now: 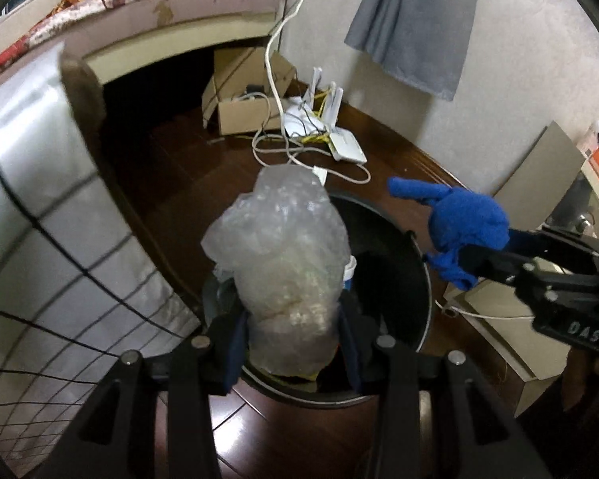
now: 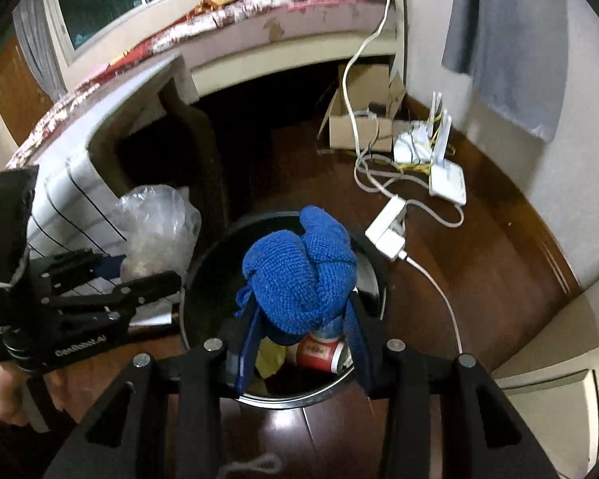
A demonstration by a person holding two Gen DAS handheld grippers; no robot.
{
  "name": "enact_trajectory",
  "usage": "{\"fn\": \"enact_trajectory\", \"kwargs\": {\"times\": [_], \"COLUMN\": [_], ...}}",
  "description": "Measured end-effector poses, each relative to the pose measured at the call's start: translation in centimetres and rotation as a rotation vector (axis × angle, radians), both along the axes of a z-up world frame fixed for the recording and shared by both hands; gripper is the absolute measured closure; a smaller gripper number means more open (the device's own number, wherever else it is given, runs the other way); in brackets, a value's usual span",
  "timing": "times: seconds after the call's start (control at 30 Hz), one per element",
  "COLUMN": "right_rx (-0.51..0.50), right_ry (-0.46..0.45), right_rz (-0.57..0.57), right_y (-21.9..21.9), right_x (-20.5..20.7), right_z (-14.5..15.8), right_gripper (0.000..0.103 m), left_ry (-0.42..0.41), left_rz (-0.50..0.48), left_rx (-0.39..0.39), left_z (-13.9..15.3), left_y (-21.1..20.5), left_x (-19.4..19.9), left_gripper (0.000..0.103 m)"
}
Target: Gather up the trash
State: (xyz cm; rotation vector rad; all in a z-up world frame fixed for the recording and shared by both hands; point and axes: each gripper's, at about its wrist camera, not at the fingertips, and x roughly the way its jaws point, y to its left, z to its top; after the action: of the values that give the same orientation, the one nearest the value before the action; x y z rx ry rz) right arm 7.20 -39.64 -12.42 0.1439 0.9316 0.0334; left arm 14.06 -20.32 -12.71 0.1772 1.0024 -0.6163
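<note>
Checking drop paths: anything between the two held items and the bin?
Nothing visible. The plastic bag in the left gripper and blue cloth in the right gripper hang over the open bin.

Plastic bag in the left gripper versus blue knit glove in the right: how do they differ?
The plastic bag is clear, crinkled and bulky; the blue knit glove is opaque, soft and smaller. The bag stands up from the left gripper; the glove bunches over the right gripper. Both are clamped above the open black bin.
</note>
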Motion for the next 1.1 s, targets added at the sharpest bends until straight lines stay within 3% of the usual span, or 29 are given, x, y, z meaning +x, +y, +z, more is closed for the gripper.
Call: {"fn": "enact_trajectory", "kwargs": {"times": [0.3,0.33,0.37,0.43,0.53,0.7,1.1], "right_rx": [-0.014,-0.027,-0.056,-0.095,-0.101,-0.084,-0.097], "right_ry": [0.089,0.106,0.127,0.111,0.113,0.111,0.098], "right_rz": [0.058,0.067,0.060,0.019,-0.039,-0.097,-0.067], "right_y": [-0.1,0.0,-0.1,-0.6,-2.1,-3.6,-1.3], "right_x": [2.1,2.4,2.9,3.0,2.8,1.9,1.6], "right_z": [-3.8,-4.2,-4.6,-5.0,-5.3,-5.4,-4.4], "right_gripper": [0.059,0.056,0.043,0.020,0.003,0.001,0.001], "left_ry": [0.051,0.064,0.056,0.027,0.031,0.024,-0.010], "left_rz": [-0.010,-0.009,0.011,0.050,0.080,0.096,0.118], "left_rx": [0.042,0.044,0.065,0.088,0.096,0.127,0.125], "left_z": [-2.6,-3.0,-3.2,-3.5,-3.9,-4.8,-3.5], "left_y": [-1.2,-1.3,-1.3,-0.9,0.1,0.5,1.4], "left_x": [2.0,2.2,2.3,2.5,2.3,2.1,1.3], "left_gripper": [0.057,0.047,0.028,0.009,0.001,0.001,0.001]}}
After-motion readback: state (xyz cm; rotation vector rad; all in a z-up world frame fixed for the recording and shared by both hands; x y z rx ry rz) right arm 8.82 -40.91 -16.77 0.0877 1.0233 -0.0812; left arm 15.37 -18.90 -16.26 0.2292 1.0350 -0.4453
